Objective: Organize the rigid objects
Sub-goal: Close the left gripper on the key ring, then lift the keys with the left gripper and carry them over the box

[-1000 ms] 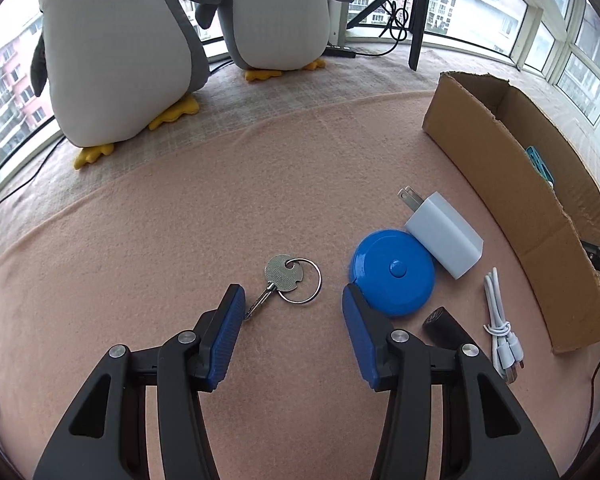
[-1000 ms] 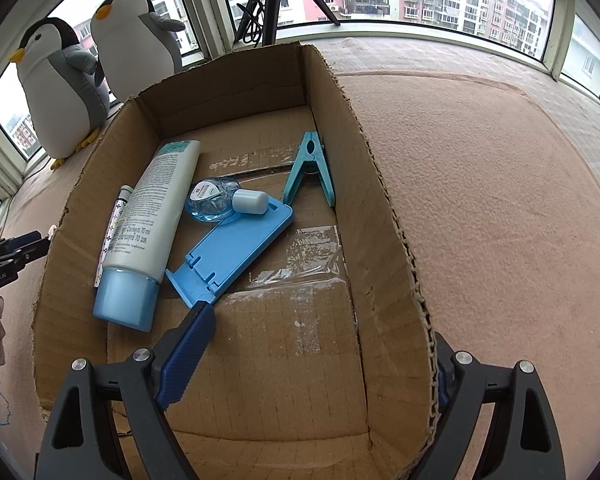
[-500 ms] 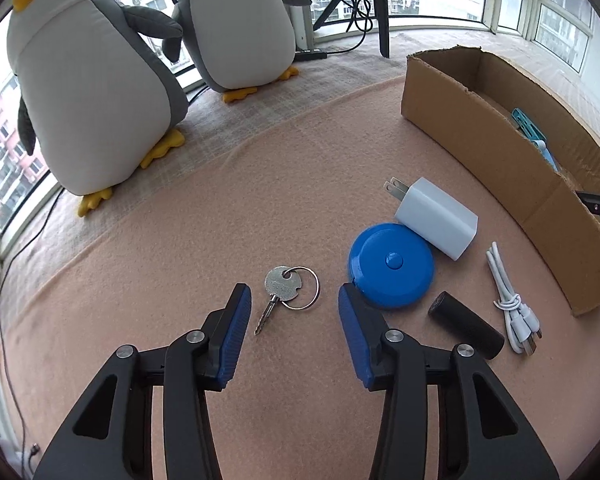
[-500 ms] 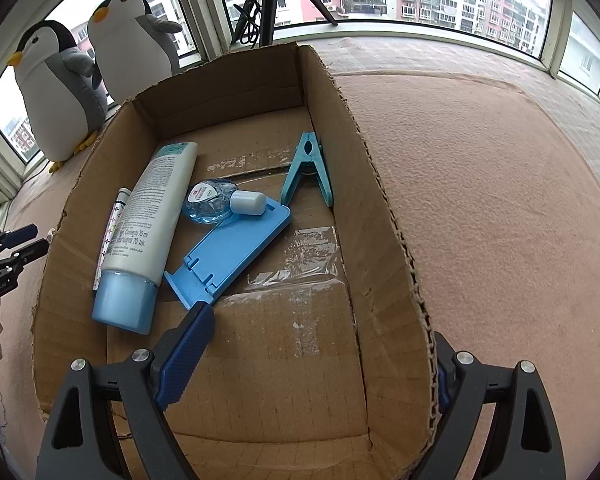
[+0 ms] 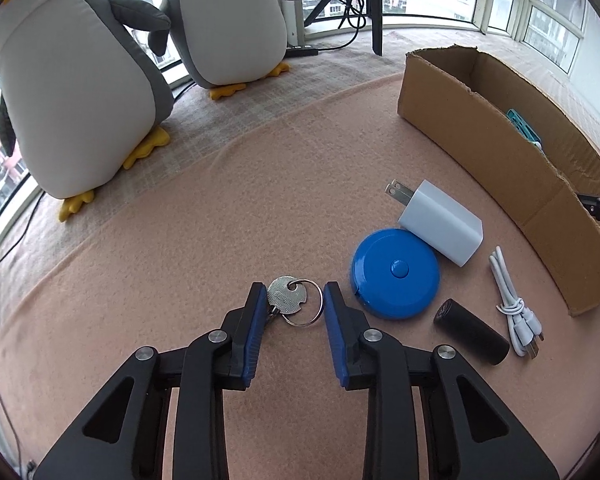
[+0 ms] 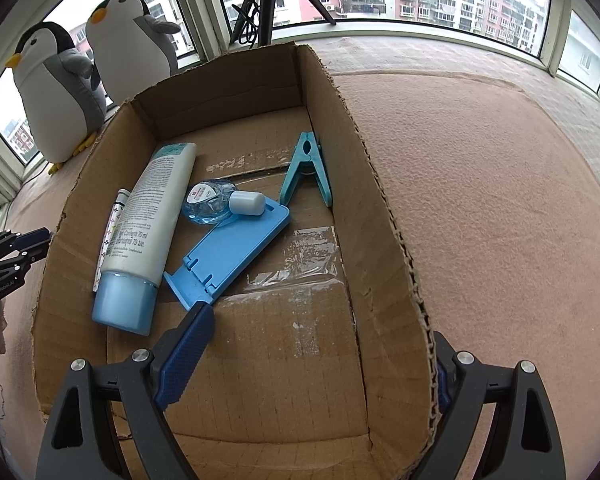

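Observation:
A silver key on a ring [image 5: 287, 299] lies on the pink blanket between the blue pads of my left gripper [image 5: 295, 296]. Its jaws are closing; the left pad is at the key's blade and the right pad is just off the ring. To the right lie a round blue tape measure [image 5: 396, 276], a white charger [image 5: 440, 224], a black cylinder [image 5: 472, 336] and a white cable [image 5: 516, 312]. My right gripper [image 6: 316, 360] stands open astride the right wall of the cardboard box [image 6: 380, 200], one finger inside, the other mostly hidden outside.
The box holds a lotion tube [image 6: 148, 216], a small clear bottle [image 6: 212, 200], a blue phone stand [image 6: 232, 248] and a teal clip [image 6: 306, 172]. Two plush penguins [image 5: 80, 92] and a tripod [image 5: 374, 8] stand by the windows at the back.
My left gripper's jaws have narrowed and come forward so the key now lies between the pads. The right gripper has stayed over the box.

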Demonstrator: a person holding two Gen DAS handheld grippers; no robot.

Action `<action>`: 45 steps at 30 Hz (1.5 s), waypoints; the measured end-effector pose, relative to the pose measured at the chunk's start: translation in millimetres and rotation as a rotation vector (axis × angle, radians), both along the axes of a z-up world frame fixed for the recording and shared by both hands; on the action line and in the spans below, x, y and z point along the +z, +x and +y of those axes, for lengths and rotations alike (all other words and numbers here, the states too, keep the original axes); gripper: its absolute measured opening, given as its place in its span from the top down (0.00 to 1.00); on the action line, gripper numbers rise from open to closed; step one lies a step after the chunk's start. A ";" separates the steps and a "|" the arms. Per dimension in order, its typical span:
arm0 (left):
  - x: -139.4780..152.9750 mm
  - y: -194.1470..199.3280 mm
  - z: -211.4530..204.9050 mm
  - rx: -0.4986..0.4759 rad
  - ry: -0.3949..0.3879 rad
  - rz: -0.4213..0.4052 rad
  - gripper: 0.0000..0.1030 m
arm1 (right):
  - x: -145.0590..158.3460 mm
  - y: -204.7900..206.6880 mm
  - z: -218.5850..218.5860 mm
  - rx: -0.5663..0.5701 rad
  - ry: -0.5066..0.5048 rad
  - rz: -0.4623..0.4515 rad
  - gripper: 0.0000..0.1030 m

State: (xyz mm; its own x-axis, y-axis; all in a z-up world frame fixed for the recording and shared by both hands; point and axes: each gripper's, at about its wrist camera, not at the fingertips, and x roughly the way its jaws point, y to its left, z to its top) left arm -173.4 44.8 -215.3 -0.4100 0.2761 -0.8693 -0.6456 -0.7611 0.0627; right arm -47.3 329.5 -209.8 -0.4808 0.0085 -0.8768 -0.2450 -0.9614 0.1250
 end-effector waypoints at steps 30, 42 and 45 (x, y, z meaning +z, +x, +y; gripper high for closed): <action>5.8 -9.6 -16.3 0.121 0.120 -0.016 0.94 | -0.1 -1.2 1.1 0.001 0.001 0.001 0.14; 18.1 -5.0 -9.0 0.107 0.146 0.019 0.94 | -0.2 -1.2 1.3 0.002 0.001 0.002 0.14; 28.4 -6.1 -9.9 0.122 0.181 0.013 0.94 | -0.3 -1.1 1.4 0.002 0.001 0.001 0.14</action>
